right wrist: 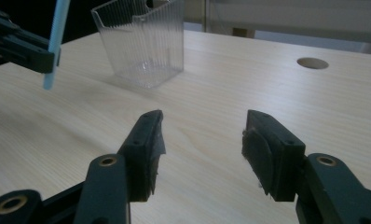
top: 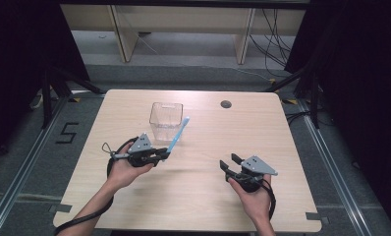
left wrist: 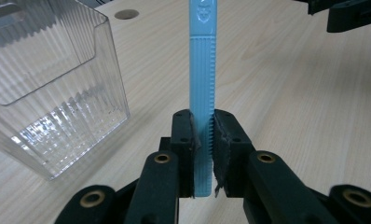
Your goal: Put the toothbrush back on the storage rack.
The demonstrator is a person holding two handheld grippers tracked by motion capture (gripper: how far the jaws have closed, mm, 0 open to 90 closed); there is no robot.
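My left fingers (left wrist: pixel 188 140) are covering the stick's (left wrist: pixel 202 93) lower sides; its top is running off the frame's edge, and the bin's (left wrist: pixel 48 88) left side is getting cropped too.

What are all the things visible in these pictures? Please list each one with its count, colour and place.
toothbrush: one, light blue, clamped near one end between the left gripper's jaws, its other end rising up toward the container.
container: one, clear ribbed plastic, empty, upright on the far middle of the table.
table: one, light wood, with a round hole near its far edge.
floor marking: one, black digit 5, on the grey floor left of the table.
cables: several, black, on the floor behind the table at the right.
left gripper: one, black with grey plate, shut on the toothbrush.
right gripper: one, black with grey plate, open, holding nothing, near the table's front right.
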